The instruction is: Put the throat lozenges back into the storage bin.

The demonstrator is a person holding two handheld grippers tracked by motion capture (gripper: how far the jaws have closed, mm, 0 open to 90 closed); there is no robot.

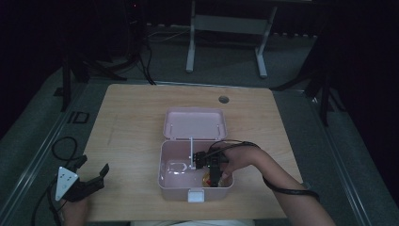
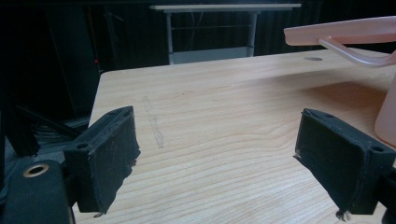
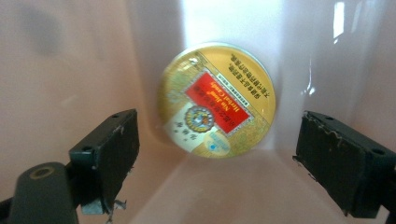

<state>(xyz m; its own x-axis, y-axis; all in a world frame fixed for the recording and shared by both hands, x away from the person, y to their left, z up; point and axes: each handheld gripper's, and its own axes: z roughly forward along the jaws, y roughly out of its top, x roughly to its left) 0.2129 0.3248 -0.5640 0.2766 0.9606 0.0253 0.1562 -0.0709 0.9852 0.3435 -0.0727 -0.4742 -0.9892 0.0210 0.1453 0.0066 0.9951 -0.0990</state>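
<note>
A round, flat tin point(image 3: 217, 100) with a glossy gold lid and a red label sits inside the pink plastic box point(image 1: 164, 160), leaning against the smooth wall at a corner of the bottom. In the high view the tin point(image 1: 207, 179) shows as a small gold spot near the box's front right corner. The right tongs point(image 3: 217, 158) are down inside the box, jaws spread wide on either side of the tin and not touching it; their pads are black, square-edged and a little frayed. The box is rounded at the corners, with a white latch at the front and its lid point(image 1: 195, 123) swung open flat behind it. It stands on a pale wood-grain desk point(image 1: 131, 132). The left tongs point(image 1: 91, 176) rest at the desk's front left corner, well apart from the box, jaws wide and empty.
</note>
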